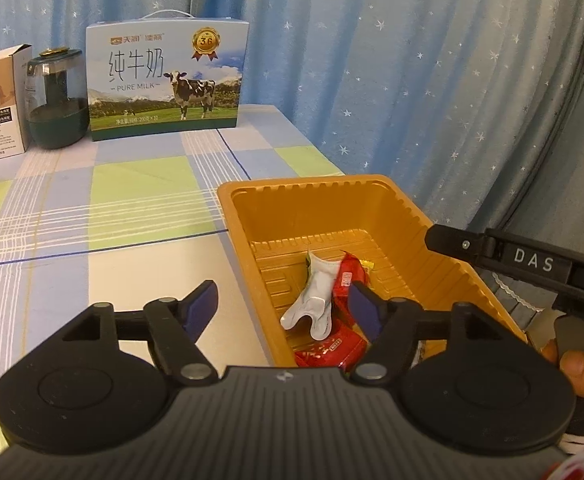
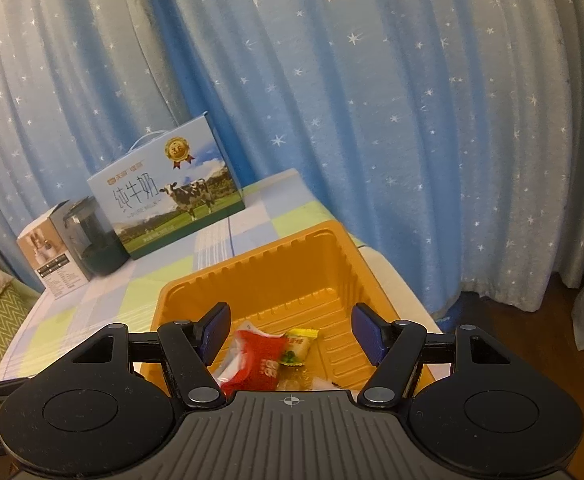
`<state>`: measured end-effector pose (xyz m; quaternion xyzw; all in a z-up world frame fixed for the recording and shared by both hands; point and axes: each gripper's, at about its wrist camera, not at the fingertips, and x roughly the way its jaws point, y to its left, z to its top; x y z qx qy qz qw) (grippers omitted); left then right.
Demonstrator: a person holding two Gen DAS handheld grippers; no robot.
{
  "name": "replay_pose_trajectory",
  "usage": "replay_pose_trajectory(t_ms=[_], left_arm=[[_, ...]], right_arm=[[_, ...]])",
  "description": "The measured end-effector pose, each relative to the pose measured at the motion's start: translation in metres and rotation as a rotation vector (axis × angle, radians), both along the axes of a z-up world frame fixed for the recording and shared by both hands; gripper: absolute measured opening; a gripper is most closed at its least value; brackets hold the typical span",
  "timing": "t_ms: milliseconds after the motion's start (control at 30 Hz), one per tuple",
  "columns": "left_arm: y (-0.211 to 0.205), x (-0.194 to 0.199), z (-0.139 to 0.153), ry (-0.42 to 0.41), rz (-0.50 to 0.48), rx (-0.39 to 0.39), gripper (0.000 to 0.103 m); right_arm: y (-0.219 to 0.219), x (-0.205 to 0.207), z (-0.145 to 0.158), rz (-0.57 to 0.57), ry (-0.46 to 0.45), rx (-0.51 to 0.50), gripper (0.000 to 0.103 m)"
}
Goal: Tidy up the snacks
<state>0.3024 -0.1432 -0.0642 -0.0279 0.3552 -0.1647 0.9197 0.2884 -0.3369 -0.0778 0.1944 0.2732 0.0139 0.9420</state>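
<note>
Above the deep orange plastic tray (image 1: 324, 204), the left gripper (image 1: 283, 306) and right gripper (image 2: 289, 330) are held wide and empty — red foil snack packets (image 1: 344, 276) are judged deposited, further snacks to be sought.

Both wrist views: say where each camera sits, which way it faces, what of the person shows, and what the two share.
Left wrist: on the left gripper, facing down over the orange tray at the white packet; the right gripper and a hand show.
Right wrist: on the right gripper, facing down into the tray at the red packet; no hand shows.
Shared: tray, milk box, blue curtain.
</note>
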Motion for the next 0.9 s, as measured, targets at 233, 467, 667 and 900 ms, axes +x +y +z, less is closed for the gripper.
replay_pose_trajectory(t_ms=[233,467,667,900], left_arm=[[0.004,-0.005,0.007,-0.012,0.009,0.01,0.084],[0.006,-0.019,0.013,-0.026,0.016,0.04,0.099],[0.012,-0.035,0.015,-0.017,0.038,0.043,0.103],[0.023,-0.064,0.019,-0.025,0.06,0.03,0.103]], right_arm=[[0.001,-0.005,0.002,-0.003,0.0,-0.01,0.067],[0.003,-0.019,0.0,0.016,0.019,-0.023,0.077],[0.008,-0.041,-0.001,0.015,0.024,-0.031,0.081],[0.012,-0.077,0.004,-0.006,0.023,-0.005,0.084]])
